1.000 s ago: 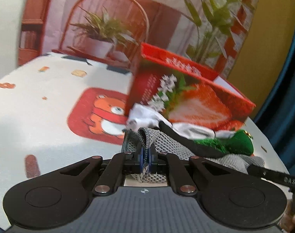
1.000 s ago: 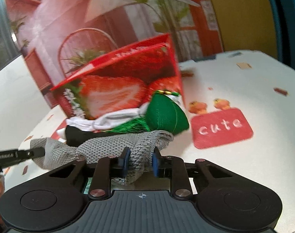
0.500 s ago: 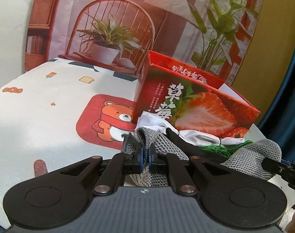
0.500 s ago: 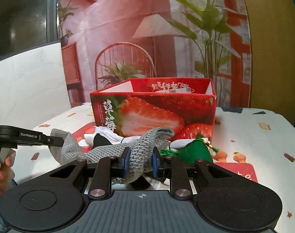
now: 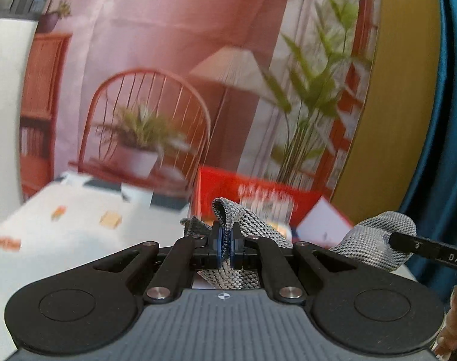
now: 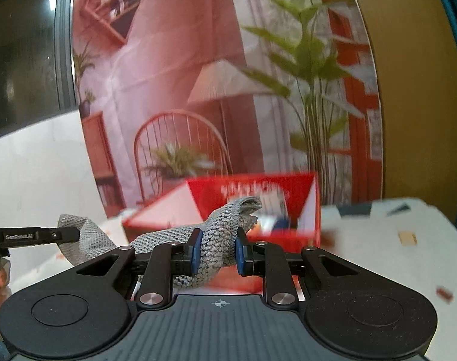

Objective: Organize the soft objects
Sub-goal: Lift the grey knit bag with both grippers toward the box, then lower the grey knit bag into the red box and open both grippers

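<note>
L claw (image 5: 227,245) pinched tight on one end of the grey knitted fabric strip (image 5: 252,222); R claw (image 6: 218,251) clamped on a thicker bunch at its other end. Strip hangs slack btwn both claws, clear of the white patterned tablecloth (image 6: 378,228). Red strawberry-print cardboard box (image 6: 276,192) sits open just beyond both claws, blurred.

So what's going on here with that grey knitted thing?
A person holds a hand-held tool in each hand, and both are clamped on one grey knitted cloth. The left tool pinches one end of it and the right tool grips a thicker bunch at the other end, so the cloth hangs between them above the patterned tablecloth. Just behind it stands an open red strawberry box, which may be where it is headed.
</note>
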### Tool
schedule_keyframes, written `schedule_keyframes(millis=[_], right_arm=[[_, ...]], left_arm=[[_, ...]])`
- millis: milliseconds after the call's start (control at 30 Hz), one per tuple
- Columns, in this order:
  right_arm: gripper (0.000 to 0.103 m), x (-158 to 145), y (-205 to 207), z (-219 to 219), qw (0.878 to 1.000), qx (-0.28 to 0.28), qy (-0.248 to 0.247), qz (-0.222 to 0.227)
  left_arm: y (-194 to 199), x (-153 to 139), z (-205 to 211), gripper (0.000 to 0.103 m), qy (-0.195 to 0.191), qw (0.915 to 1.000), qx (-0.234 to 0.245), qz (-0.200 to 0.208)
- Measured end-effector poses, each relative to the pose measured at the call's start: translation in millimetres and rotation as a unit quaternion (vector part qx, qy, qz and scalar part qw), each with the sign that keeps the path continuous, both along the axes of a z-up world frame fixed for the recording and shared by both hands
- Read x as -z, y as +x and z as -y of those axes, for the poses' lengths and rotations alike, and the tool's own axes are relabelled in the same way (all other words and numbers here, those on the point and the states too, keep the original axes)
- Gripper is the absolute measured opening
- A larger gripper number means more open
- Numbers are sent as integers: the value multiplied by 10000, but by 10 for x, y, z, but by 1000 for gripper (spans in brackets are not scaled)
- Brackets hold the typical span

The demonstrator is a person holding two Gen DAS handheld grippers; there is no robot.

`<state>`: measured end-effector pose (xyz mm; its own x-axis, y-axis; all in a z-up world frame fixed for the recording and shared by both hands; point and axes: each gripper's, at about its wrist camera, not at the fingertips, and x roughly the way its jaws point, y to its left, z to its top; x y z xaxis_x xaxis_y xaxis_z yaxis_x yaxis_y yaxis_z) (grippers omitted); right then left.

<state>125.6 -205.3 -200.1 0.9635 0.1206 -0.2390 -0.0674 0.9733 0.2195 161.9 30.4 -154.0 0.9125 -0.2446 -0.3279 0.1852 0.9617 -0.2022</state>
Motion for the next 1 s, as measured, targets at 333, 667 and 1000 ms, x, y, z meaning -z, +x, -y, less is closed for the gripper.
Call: schedule_keyframes(millis=[333,667,1000], right_arm=[[20,-413,880,298,9994,311,-62,-157],[20,-147,1512,414,9920,546,-380,-1075],[20,104,1609,179,9845,241,-591,-1634]], left_arm=[[793,-263,399,6,334,9994,63,-82],[1338,103,646,6,866,9915,274,-931],[1483,346,559,6,264,9835,515,-1716]])
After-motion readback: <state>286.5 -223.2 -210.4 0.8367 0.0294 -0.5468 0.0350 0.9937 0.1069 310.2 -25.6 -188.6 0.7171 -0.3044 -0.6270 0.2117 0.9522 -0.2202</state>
